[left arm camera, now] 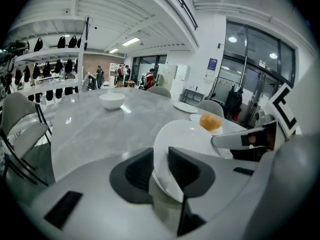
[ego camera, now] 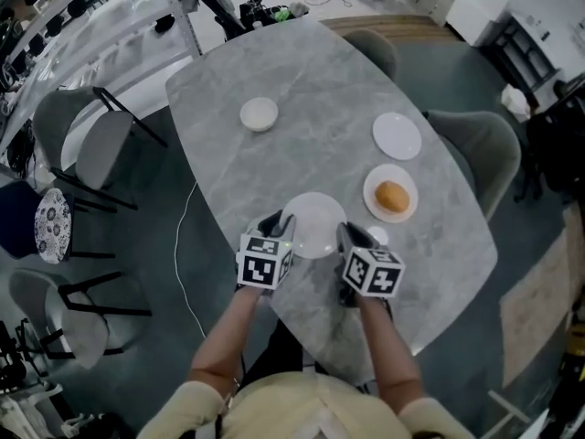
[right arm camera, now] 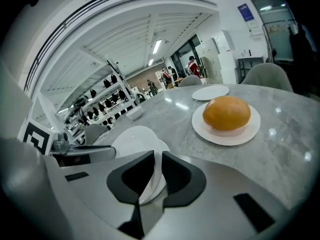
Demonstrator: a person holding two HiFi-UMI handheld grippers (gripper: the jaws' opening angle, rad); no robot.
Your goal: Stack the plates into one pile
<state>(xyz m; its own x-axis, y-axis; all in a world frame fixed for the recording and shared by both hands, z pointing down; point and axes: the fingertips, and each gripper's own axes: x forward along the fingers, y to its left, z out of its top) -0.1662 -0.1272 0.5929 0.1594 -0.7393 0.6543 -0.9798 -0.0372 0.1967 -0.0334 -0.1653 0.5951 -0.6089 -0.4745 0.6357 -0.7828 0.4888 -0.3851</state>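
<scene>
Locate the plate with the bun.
In the head view, the bun plate sits on the table's right side, just right of the held plate, below the empty plate.

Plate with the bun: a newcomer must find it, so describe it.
On the grey marble table, look right, just beyond the right tongs. Unlike the empty plate farther back and the held plate, this plate alone carries an orange bun.

A grey marble-patterned oval table [ego camera: 274, 90] stands on a dark grey floor [ego camera: 146, 218], with grey padded chairs on black legs [ego camera: 91, 144] off its left edge. Tall dark-framed windows [left arm camera: 257, 59], long white ceiling strip lights [left arm camera: 131, 42] and white wall shelving [left arm camera: 47, 54] ring the room.
</scene>
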